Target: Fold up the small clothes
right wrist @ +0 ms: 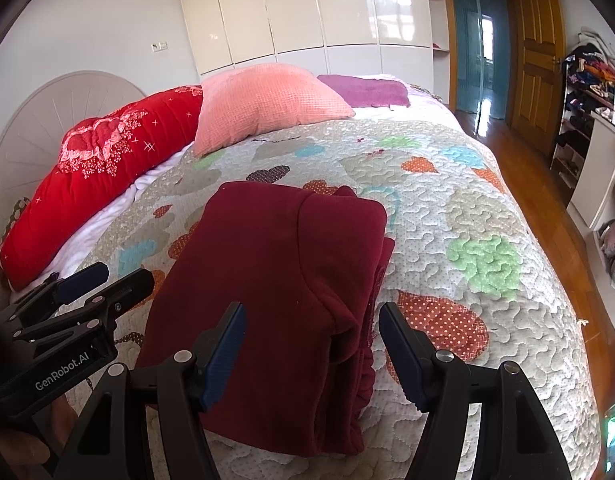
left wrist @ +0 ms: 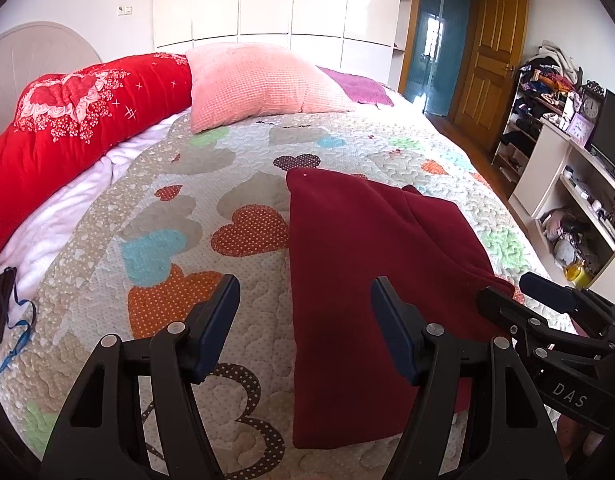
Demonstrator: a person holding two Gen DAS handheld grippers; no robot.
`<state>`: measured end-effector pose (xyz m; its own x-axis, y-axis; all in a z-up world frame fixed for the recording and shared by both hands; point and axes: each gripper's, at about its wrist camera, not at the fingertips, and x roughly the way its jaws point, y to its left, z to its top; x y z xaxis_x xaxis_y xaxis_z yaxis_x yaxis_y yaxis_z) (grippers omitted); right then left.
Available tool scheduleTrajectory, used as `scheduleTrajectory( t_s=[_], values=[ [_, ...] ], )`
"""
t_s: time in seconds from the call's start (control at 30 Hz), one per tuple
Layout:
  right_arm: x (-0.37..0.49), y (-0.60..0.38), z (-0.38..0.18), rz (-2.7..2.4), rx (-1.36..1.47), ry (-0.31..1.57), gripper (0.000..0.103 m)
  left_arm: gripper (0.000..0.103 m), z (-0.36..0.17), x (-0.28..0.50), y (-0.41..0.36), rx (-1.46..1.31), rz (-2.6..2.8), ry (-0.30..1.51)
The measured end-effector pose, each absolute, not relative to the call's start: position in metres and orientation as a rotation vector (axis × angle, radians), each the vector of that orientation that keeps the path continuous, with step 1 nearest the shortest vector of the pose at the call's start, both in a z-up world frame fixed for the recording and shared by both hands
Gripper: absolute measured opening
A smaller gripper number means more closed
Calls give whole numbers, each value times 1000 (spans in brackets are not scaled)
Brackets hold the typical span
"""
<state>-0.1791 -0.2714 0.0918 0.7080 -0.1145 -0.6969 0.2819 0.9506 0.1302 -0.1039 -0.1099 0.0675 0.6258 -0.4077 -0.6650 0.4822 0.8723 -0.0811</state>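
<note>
A dark red garment point(left wrist: 347, 264) lies folded into a long rectangle on the quilted bed point(left wrist: 179, 184). It also shows in the right wrist view point(right wrist: 267, 280), with layered folded edges along its right side. My left gripper point(left wrist: 305, 300) is open and empty, hovering over the garment's left edge. My right gripper point(right wrist: 311, 328) is open and empty above the garment's near right edge. The right gripper also shows in the left wrist view point(left wrist: 543, 300), and the left gripper in the right wrist view point(right wrist: 95, 284).
A pink pillow point(left wrist: 259, 80), a red quilt roll point(left wrist: 75, 120) and a purple cloth point(left wrist: 363, 88) lie at the head of the bed. A dark phone with a blue strap point(left wrist: 1, 304) lies at the left. Shelves point(left wrist: 579, 200) and a wooden door point(left wrist: 491, 52) stand at the right.
</note>
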Motion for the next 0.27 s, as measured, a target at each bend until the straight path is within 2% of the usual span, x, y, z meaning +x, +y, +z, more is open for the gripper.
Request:
scheduleTrajectory(
  t_s=[0.27],
  values=[
    [-179,-280,87,-222,245,761,66,68,62,-92,-100,82,-516,760]
  ],
)
